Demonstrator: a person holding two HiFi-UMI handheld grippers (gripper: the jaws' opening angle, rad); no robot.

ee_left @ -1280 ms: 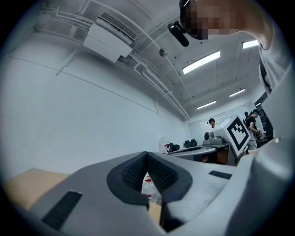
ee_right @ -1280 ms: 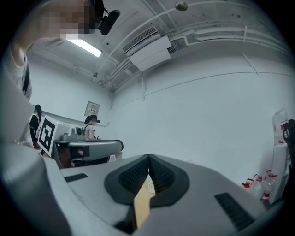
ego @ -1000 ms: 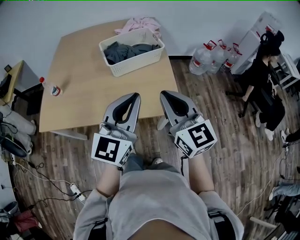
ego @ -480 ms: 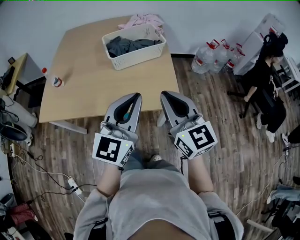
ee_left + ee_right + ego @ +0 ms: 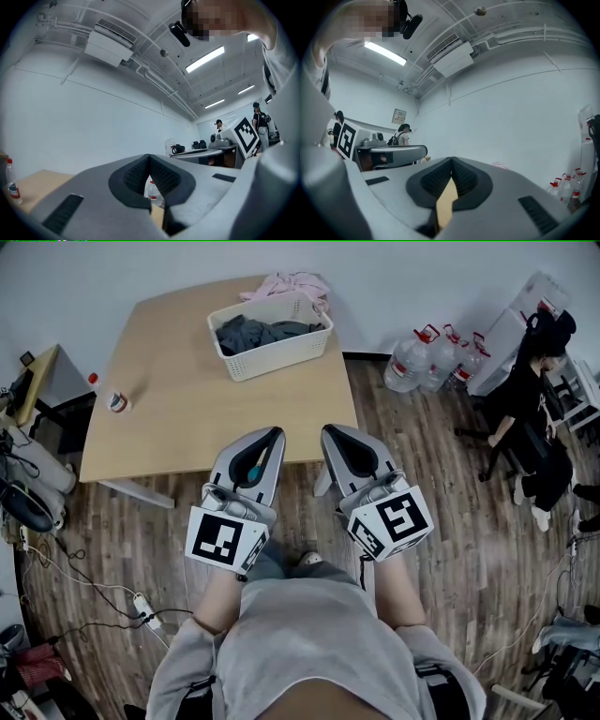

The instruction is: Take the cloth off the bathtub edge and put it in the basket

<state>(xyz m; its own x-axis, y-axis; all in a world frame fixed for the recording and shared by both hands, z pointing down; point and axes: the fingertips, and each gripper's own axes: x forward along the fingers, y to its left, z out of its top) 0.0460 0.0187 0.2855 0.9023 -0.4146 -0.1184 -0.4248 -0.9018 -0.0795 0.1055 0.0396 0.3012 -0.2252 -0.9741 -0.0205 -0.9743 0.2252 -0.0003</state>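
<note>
A white basket [image 5: 246,364] stands at the far side of the wooden table [image 5: 187,418], with dark grey clothes [image 5: 258,333] inside it. A pink cloth [image 5: 298,284] lies just behind the basket on the table's far edge. No bathtub shows in any view. My left gripper [image 5: 274,431] and right gripper [image 5: 327,429] are held side by side over the table's near edge, well short of the basket. Both are shut with nothing between their jaws, as the left gripper [image 5: 149,157] and right gripper [image 5: 451,159] also show in their own views.
A small bottle [image 5: 117,401] stands near the table's left edge. Big water jugs [image 5: 436,357] sit on the floor by the wall at right, and a person in black [image 5: 530,399] sits beyond them. Cables and a power strip [image 5: 141,606] lie on the floor at left.
In the head view the table, basket and bottle have shifted slightly up and to the right. Both grippers have stayed shut and side by side.
</note>
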